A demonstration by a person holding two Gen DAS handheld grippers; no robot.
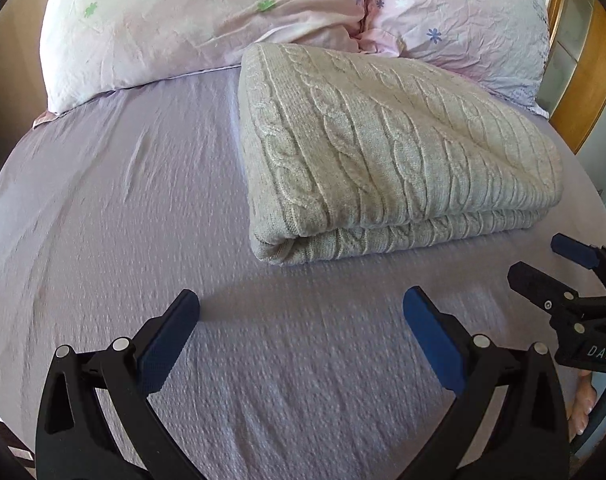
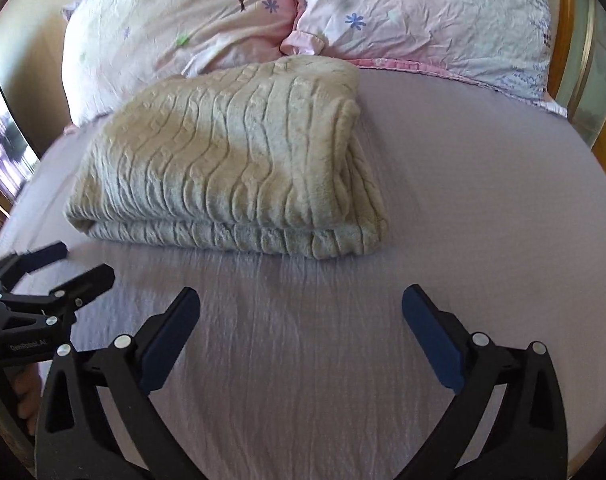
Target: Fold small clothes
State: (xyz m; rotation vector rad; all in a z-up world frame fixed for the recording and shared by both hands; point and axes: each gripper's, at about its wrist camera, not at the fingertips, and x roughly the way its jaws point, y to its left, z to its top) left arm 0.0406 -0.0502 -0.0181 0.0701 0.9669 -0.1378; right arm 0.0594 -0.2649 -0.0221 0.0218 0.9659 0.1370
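A cream cable-knit sweater (image 1: 383,152) lies folded in a thick rectangle on the lilac bed sheet (image 1: 143,208). It also shows in the right wrist view (image 2: 231,160). My left gripper (image 1: 301,308) is open and empty, above the sheet, short of the sweater's near left corner. My right gripper (image 2: 301,306) is open and empty, above the sheet, short of the sweater's near right corner. The right gripper also shows at the right edge of the left wrist view (image 1: 543,260). The left gripper shows at the left edge of the right wrist view (image 2: 71,260).
Two pink flowered pillows (image 1: 207,20) (image 1: 463,20) lie behind the sweater at the head of the bed. A wooden headboard (image 1: 583,80) stands at the far right. The bed sheet (image 2: 463,200) stretches to the sweater's right.
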